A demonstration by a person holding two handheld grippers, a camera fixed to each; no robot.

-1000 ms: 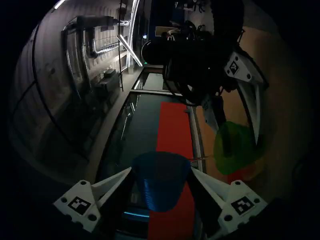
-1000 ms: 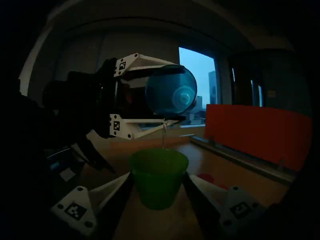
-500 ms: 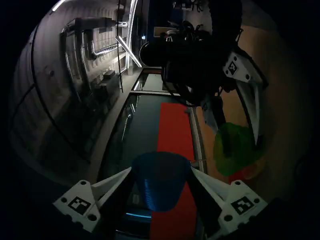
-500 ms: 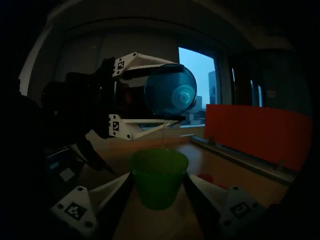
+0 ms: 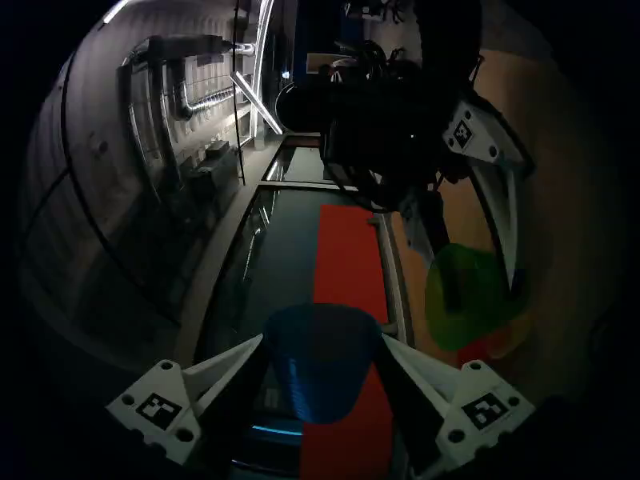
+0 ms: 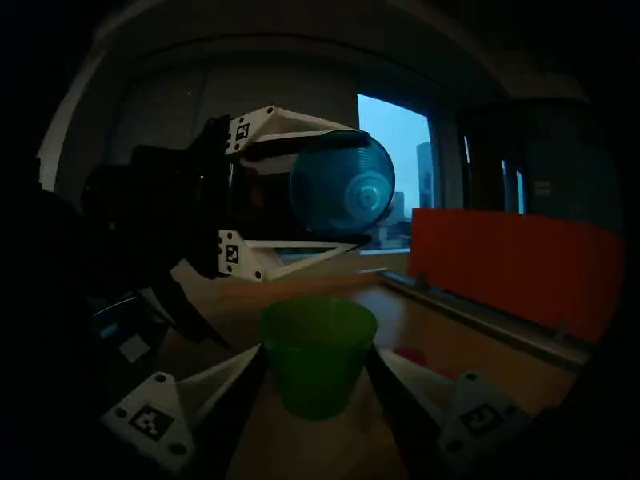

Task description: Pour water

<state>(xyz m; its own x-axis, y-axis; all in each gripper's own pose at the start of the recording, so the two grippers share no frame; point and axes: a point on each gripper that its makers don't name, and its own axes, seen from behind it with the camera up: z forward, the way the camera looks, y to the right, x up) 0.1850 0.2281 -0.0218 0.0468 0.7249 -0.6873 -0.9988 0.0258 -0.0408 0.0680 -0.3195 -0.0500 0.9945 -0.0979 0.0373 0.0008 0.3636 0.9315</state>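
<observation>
In the right gripper view a green cup (image 6: 318,356) stands upright on the wooden table (image 6: 448,336), and my right gripper (image 6: 318,352) is shut on it. Just above it hangs a blue cup (image 6: 342,188), tipped on its side with its bottom towards the camera; my left gripper (image 6: 352,190) holds it from the left. No water stream shows between the cups. In the left gripper view the blue cup (image 5: 322,364) sits between the fingers of my left gripper (image 5: 322,344). Farther off, my right gripper (image 5: 480,288) holds the green cup (image 5: 468,298).
An orange-red panel (image 6: 512,264) stands along the table's right side by a rail. A window (image 6: 396,184) lies behind the blue cup. A small red thing (image 6: 412,354) lies on the table right of the green cup. Dark equipment (image 6: 120,336) sits at the left.
A thin stream of water ran from the blue cup into the green cup in the earlier frames; now it is gone. Both grippers have hardly moved.
</observation>
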